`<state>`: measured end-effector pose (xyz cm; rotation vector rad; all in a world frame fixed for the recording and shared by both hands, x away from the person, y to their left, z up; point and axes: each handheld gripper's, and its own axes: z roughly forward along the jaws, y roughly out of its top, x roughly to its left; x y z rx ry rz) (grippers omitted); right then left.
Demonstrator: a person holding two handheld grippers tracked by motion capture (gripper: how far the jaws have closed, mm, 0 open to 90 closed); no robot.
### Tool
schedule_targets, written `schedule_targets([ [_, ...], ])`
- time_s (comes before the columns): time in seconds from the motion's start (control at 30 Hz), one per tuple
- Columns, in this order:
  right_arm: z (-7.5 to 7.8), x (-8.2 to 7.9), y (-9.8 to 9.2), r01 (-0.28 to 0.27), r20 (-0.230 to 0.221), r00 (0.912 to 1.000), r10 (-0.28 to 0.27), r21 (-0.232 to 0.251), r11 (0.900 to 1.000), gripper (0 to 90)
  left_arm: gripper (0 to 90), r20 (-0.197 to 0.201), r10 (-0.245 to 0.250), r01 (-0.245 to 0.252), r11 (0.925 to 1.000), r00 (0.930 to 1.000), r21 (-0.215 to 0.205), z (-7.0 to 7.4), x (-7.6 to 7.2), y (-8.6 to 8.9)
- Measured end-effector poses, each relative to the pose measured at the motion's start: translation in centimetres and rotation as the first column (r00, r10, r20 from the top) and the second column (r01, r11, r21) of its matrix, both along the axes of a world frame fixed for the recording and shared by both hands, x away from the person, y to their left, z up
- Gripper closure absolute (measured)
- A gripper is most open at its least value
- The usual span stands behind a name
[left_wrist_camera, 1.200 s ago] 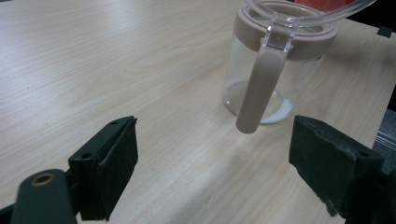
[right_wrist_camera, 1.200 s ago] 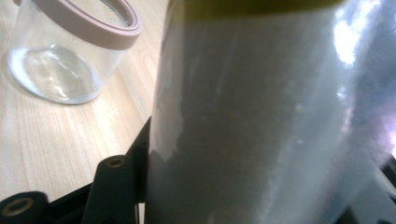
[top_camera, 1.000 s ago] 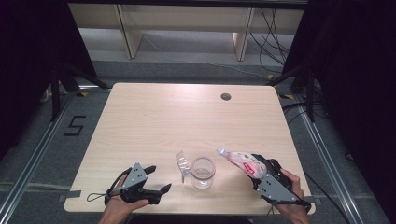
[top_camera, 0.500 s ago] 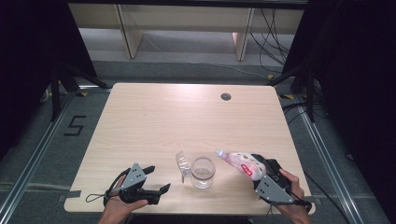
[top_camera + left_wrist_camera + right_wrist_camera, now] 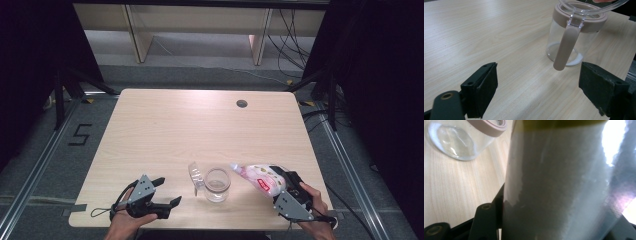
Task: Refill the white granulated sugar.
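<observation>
Here, a clear glass jar [image 5: 217, 183] with a beige rim collar stands near the front edge of a pale wooden bench [image 5: 200, 130], its hinged clear lid [image 5: 194, 175] flipped open to the jar's left. To the jar's right, the right gripper [image 5: 278, 178] holds a clear bag [image 5: 255, 176] of white powder, its jaws pinching the bag's sides; the bag is tilted, its narrow end reaching to just above the jar's right rim. A red-and-white label shows on the bag, its writing too small to read. Left of the jar and apart from it, the left gripper [image 5: 167, 191] rests low over the bench, jaws spread wide with nothing between them. On the floor well left of the jar, a marking reads "5" [image 5: 81, 134].
</observation>
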<state>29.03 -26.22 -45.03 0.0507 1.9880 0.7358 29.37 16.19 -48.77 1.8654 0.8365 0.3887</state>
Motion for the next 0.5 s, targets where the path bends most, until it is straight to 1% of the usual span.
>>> schedule_targets([
  [0.1,-0.14,-0.22,0.04,0.012,-0.004,0.9999,-0.012,0.0,1.0,45.3,15.2,0.003,-0.003,0.003,0.9999,1.0,-0.01,-0.03,0.07,0.0],
  [0.13,0.06,-0.12,0.03,-0.01,0.016,0.9998,0.01,-0.028,1.0,45.2,15.3,0.002,0.0,0.0,1.0,1.0,-0.006,0.0,0.04,0.0],
  [0.17,0.1,-0.16,0.03,-0.012,0.013,0.9998,0.013,-0.033,0.999,45.3,15.3,0.0,0.002,-0.002,1.0,1.0,0.001,0.04,0.0,0.01],
  [0.2,0.04,-0.24,0.06,-0.002,0.009,1.0,0.002,-0.025,1.0,45.3,15.3,-0.004,0.003,-0.003,1.0,1.0,0.006,0.08,-0.04,0.02],
  [0.33,0.12,-0.39,0.08,0.001,0.007,1.0,0.0,-0.02,1.0,45.3,15.2,-0.004,0.003,-0.003,1.0,1.0,0.006,0.05,-0.01,0.02],
  [0.37,0.32,-0.35,0.09,-0.013,0.028,0.9995,0.015,-0.046,0.999,45.3,15.3,-0.002,-0.002,0.002,1.0,1.0,-0.004,-0.01,0.06,0.01],
  [0.4,0.32,-0.35,0.09,-0.013,0.028,0.9995,0.015,-0.046,0.999,45.3,15.3,-0.002,-0.002,0.002,1.0,1.0,-0.004,-0.01,0.06,0.01],
  [0.43,0.17,-0.5,0.11,0.005,0.012,0.9999,-0.005,-0.033,0.999,45.3,15.3,-0.003,0.0,0.0,1.0,1.0,-0.004,0.0,0.06,0.01],
  [0.47,0.17,-0.59,0.17,0.006,0.016,0.9999,-0.006,-0.05,0.999,45.3,15.2,-0.004,0.005,-0.005,1.0,1.0,0.004,0.04,0.01,0.01],
  [0.5,0.14,-0.44,0.23,-0.005,0.029,0.9996,0.007,-0.064,0.998,45.3,15.2,-0.003,-0.002,0.002,1.0,1.0,-0.001,-0.03,0.08,0.0],
])
